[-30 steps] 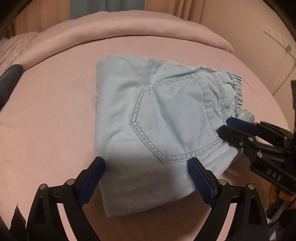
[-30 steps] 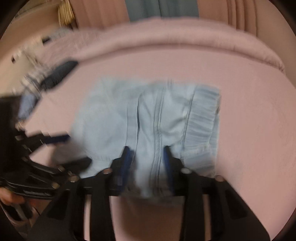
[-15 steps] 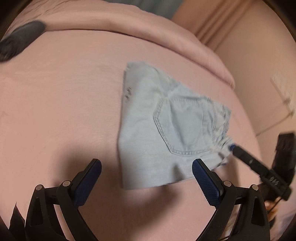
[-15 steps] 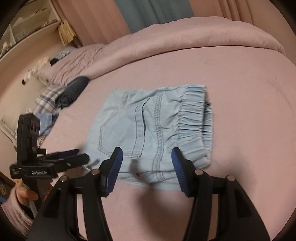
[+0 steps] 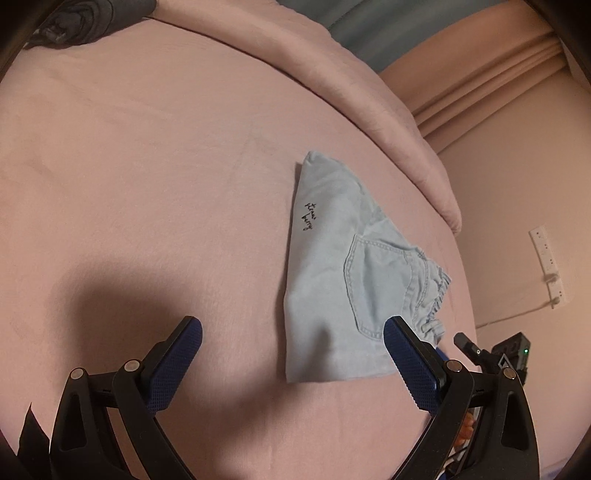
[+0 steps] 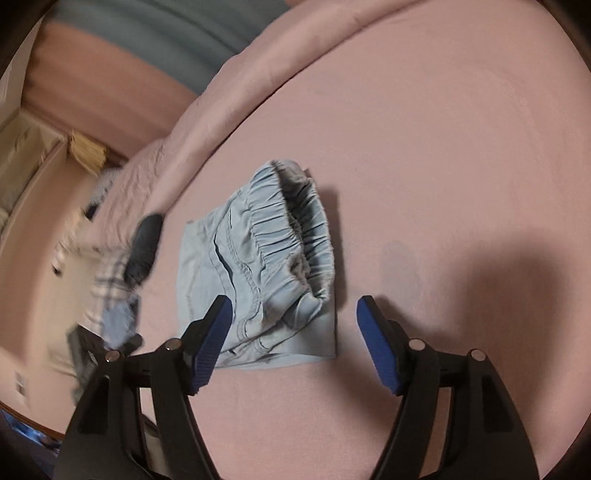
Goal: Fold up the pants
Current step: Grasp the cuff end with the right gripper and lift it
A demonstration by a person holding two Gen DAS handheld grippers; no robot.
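- The pants (image 5: pixel 332 266) lie folded into a compact, soft wedge of pale blue denim on the pink bedsheet (image 5: pixel 147 184), with a stitched back pocket (image 5: pixel 376 288) facing up.
- Their gathered elastic waistband (image 6: pixel 295 229) is ruffled; small black handwritten-style script sits near one edge, too small to read.
- The left gripper (image 5: pixel 291 354) stands wide apart, empty, with textured blue pads.
- The right gripper (image 6: pixel 295 339) has just been opening; its pads clear the cloth.
- A dark rolled garment (image 5: pixel 85 18) lies far off.
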